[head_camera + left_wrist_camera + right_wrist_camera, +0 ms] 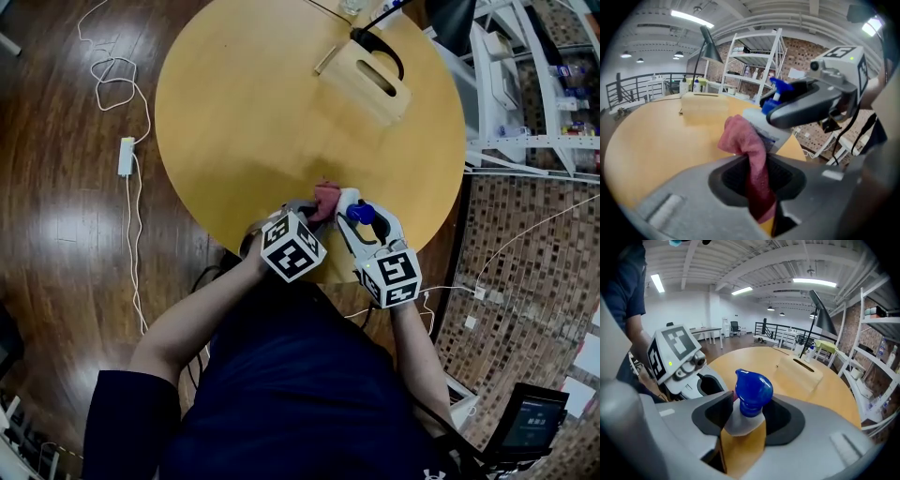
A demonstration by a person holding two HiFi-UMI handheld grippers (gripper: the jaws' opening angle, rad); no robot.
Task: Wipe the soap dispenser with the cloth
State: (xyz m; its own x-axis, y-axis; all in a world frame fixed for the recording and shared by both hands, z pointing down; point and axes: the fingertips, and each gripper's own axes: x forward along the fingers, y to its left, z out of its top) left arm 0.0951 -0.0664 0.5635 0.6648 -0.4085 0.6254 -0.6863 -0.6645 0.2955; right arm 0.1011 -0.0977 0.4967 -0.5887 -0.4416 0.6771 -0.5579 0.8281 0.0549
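Note:
The soap dispenser [752, 392], a white bottle with a blue pump top, stands between the jaws of my right gripper [747, 420], which is shut on its shoulder. In the head view the blue top [361, 213] shows at the table's near edge. My left gripper [757, 176] is shut on a pink cloth [743, 138], whose bunched end sticks out past the jaws and touches the bottle's white body [765, 127]. The cloth [323, 199] lies just left of the bottle, and the two grippers sit side by side.
A round wooden table [244, 112] carries a wooden box with a slot [366, 80] at its far right, by a black lamp base. A white shelf rack [525, 84] stands to the right. A white cable and adapter [125, 155] lie on the floor at left.

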